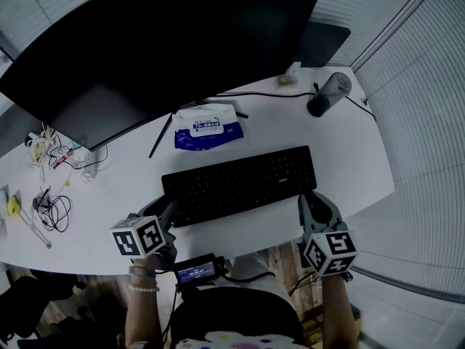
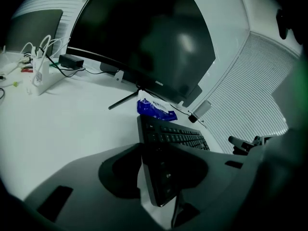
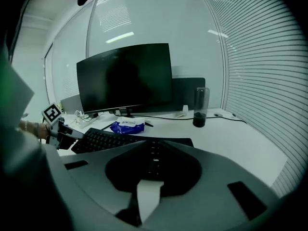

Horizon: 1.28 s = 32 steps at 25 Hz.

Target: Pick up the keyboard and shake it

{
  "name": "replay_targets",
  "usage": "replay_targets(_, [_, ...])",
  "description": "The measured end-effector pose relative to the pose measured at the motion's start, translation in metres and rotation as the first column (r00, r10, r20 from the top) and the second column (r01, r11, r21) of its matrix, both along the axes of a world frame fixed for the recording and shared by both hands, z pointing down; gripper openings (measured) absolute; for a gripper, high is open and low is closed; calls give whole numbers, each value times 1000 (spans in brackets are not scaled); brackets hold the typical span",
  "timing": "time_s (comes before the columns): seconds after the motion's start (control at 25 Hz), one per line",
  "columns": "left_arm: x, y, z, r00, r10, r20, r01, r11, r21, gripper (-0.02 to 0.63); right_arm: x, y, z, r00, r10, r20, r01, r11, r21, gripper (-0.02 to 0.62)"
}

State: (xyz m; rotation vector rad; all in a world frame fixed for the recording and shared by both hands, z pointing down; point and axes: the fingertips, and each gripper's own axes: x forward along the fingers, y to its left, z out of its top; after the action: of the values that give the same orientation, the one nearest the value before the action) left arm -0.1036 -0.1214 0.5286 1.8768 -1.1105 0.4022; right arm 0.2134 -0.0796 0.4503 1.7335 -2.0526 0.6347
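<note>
White desk (image 1: 349,158), black keyboard (image 1: 240,184) between two grippers
Head view: the long, flat keyboard is seen before a dark monitor (image 1: 167,42), with the left gripper (image 1: 169,215) and right gripper (image 1: 314,203) at its ends. Left gripper view: the left end is clamped. Right gripper view: the jaws are together (by the right end); "Len" is legible.

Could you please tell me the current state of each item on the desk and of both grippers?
keyboard: gripped at its left end; whether it is lifted is unclear.
left gripper: shut on the keyboard's left end.
right gripper: jaws together at the keyboard's right end.
monitor: screen dark.
wipes pack: lying flat, flap looks closed.
tumbler: upright.
power strip: cables plugged in.
</note>
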Motion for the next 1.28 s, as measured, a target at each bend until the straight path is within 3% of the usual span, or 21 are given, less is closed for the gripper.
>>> replay_targets(0.12, [0,0,-6,1000,-13,5,13,1000,14,164,23,-9,17,1000,-3,-14,2,999,-38,56])
replay_targets(0.2, [0,0,-9,1000,-22,9,22,1000,22,163,33,-16,29,999,-30,-20,29,997,-72,137])
replay_targets(0.4, [0,1,-16,999,-44,21,43,998,34,163,56,-35,58,997,-64,42,70,985,-158,225])
replay_targets(0.68, [-2,4,-18,997,-68,40,67,997,41,163,72,-53,99,990,-112,85,132,951,-280,252])
replay_targets(1.0, [-2,8,-18,994,-93,56,91,995,42,163,76,-65,118,978,-102,185,159,931,-329,278])
replay_targets(1.28, [-2,9,-17,992,-103,66,100,994,42,163,76,-66,126,969,-133,209,205,904,-376,293])
